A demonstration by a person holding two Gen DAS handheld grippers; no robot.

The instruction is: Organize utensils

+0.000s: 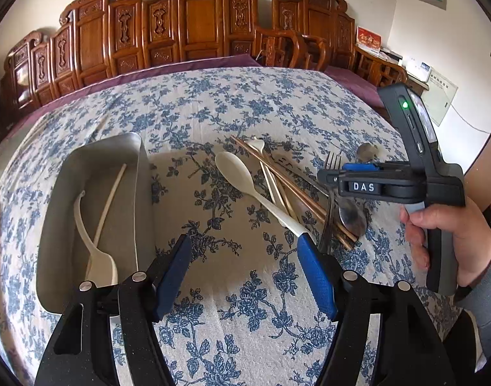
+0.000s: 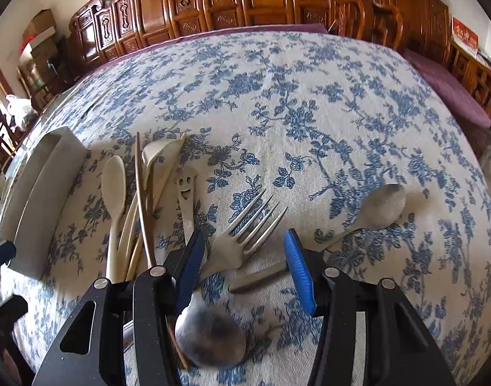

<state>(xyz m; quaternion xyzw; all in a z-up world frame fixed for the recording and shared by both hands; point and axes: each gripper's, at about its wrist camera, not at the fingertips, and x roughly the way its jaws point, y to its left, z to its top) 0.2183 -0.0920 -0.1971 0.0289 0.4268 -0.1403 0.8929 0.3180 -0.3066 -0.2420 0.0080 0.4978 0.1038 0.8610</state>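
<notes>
Right claw (image 2: 242,267) hides fork (image 2: 245,238) handle and metal spoon (image 2: 210,337) stem

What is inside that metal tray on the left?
The metal tray holds one white spoon and a thin pale stick. Its near corner is covered by the left gripper, so anything there is unseen.

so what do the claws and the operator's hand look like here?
Both claws, left and right, have black angular linkage arms with silver pivot pins and ribbed blue finger pads. The right unit has a black pistol-grip handle, white "DAS" lettering and a lit green LED. The hand holding it wears a grey sleeve.
</notes>
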